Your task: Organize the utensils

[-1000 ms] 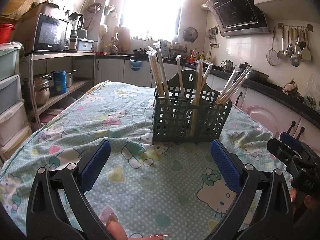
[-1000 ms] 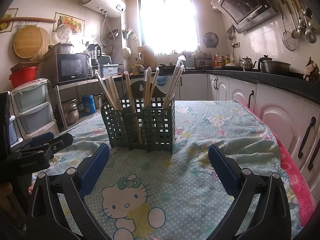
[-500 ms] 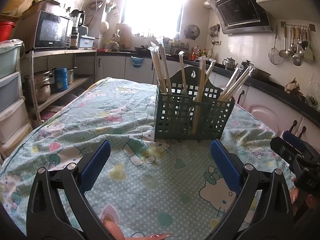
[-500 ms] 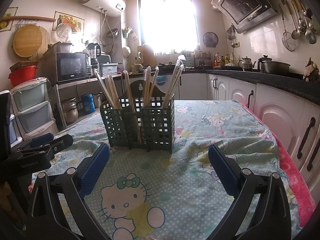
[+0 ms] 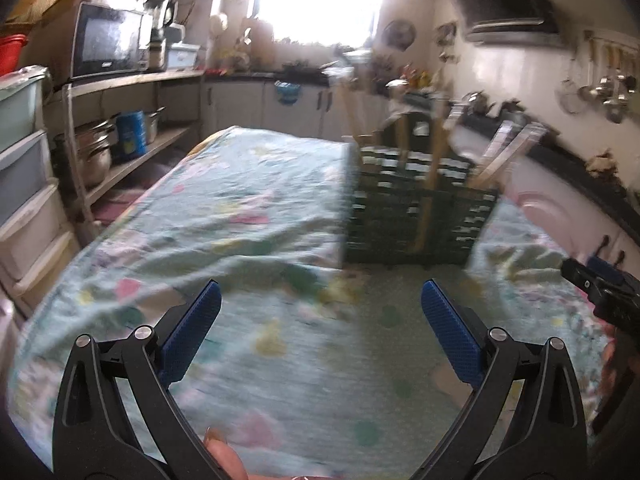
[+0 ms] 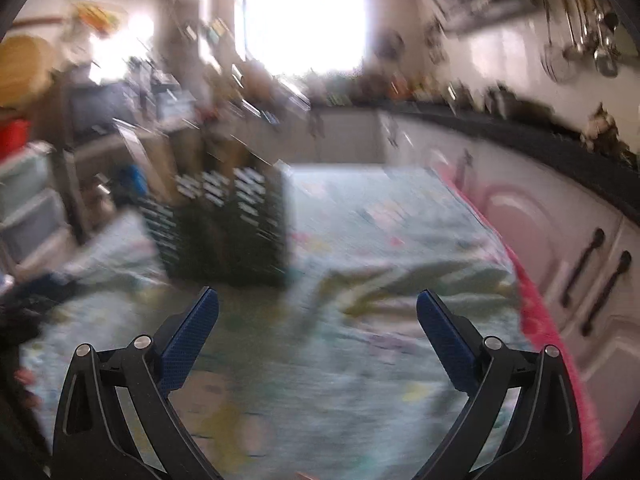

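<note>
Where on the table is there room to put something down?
The tablecloth is bare left of the green utensil caddy, up to the far edge. It is also bare between the caddy and the open left gripper, and right of the caddy toward the pink edge. The caddy itself is crowded with chopsticks.

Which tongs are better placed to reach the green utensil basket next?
Probably the left tongs: the green utensil basket stands nearly straight ahead of them. From the right tongs it sits off left. Both are open and empty; blur limits certainty.

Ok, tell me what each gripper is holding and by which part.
Nothing. The left gripper and right gripper are both open and empty, short of the dark green plastic utensil basket.
</note>
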Available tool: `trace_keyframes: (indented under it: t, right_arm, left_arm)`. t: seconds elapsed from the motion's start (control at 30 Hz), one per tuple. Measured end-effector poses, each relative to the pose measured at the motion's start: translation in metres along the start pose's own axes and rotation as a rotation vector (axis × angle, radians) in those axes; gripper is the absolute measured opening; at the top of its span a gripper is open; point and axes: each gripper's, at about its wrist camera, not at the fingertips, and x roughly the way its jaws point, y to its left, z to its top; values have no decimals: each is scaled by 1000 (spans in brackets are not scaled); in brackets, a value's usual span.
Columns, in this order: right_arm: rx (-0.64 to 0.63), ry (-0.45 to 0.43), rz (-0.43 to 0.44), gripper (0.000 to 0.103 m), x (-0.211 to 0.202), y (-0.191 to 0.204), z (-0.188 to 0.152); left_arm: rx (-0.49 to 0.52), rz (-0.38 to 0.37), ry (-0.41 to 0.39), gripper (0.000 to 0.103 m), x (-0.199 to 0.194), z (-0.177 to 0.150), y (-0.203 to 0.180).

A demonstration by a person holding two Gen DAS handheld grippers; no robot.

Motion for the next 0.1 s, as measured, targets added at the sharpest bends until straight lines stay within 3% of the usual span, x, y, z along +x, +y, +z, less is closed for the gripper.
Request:
trace_keyframes:
  t: [0.1]
  right_arm:
    - [11,146,-60,97,41,-31,8]
  left_arm:
    - [-24,118,54,92,18,20,37]
